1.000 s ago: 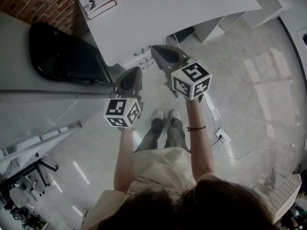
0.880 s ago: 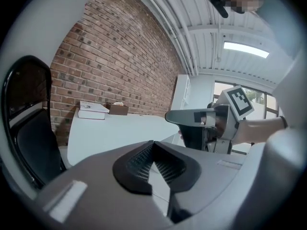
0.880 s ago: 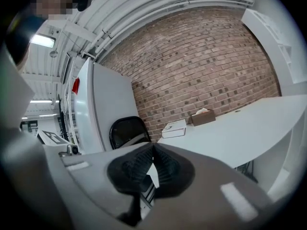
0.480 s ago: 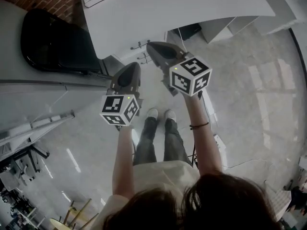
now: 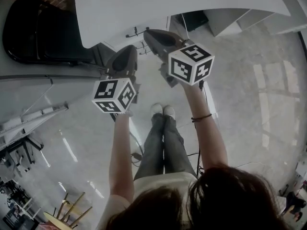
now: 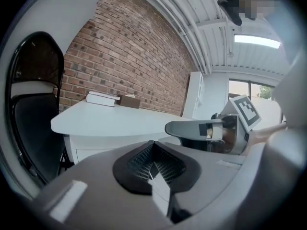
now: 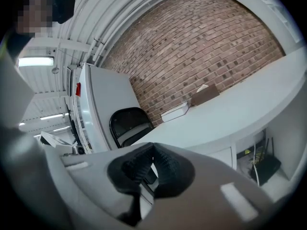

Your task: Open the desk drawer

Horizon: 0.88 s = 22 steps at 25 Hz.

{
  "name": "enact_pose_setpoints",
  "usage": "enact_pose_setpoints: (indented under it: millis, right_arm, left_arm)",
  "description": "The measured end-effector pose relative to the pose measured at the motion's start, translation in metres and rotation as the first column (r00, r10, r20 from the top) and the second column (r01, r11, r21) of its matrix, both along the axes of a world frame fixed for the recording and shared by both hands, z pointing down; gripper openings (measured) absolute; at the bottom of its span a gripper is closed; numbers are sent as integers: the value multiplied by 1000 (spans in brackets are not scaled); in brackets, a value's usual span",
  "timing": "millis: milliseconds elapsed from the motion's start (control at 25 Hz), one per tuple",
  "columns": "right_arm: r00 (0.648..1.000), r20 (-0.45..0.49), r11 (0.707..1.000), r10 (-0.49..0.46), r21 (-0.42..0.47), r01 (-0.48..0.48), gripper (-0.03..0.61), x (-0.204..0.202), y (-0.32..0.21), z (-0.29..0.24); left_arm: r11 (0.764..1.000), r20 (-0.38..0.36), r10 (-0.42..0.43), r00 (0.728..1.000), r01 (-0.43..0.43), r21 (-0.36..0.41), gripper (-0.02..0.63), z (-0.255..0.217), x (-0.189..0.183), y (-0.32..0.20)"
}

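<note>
The white desk [image 5: 172, 4] fills the top of the head view. Below its front edge are two dark drawer handles [image 5: 135, 32], one above the other. My right gripper [image 5: 146, 32] hangs just right of the handles, with its tip close to them. It is shut with nothing in it. My left gripper [image 5: 128, 49] is a little lower and to the left, also shut and holding nothing. In the left gripper view the pads [image 6: 144, 163] meet in front of the desk [image 6: 110, 119] and its white drawer front [image 6: 91, 152]. The right gripper view shows shut pads [image 7: 165, 166] below the desk [image 7: 240, 109].
A black folding chair [image 5: 43, 32] stands left of the desk. Books [image 6: 102, 98] and a brown box [image 6: 128, 101] lie at the desk's far side by the brick wall. My shoes [image 5: 160, 110], a floor cable [image 5: 136, 155] and a metal frame [image 5: 33, 123] are below.
Both grippers have drawn nearer the desk's front edge and the drawer handles. The books have slid out of the top of the head view. Both grippers stay shut.
</note>
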State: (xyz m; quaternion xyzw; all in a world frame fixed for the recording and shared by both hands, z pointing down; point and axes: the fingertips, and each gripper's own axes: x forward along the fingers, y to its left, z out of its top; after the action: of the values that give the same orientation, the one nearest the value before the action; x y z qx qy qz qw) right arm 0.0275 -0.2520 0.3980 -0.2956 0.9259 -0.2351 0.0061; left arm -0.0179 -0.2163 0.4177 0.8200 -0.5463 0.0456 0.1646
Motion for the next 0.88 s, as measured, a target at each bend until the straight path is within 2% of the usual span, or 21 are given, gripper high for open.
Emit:
enact_pose_setpoints:
  millis: [160,440,880]
  right_arm:
    - [1000,12,1000,8,-25,-8,2,-6,-9,29]
    - [993,115,992,31,-124,-17,2,-19,-24,81]
    - [968,231,955,99,-295,-28,2,-31,-46,149]
  left_arm:
    - [1000,10,-8,1000,8,-8,-1,28,-11,-5]
    - [1000,16,7,1000,-7,-20,0,69,-21,-9]
    - [999,0,-10,1000,10,-43,0,115,-24,-28]
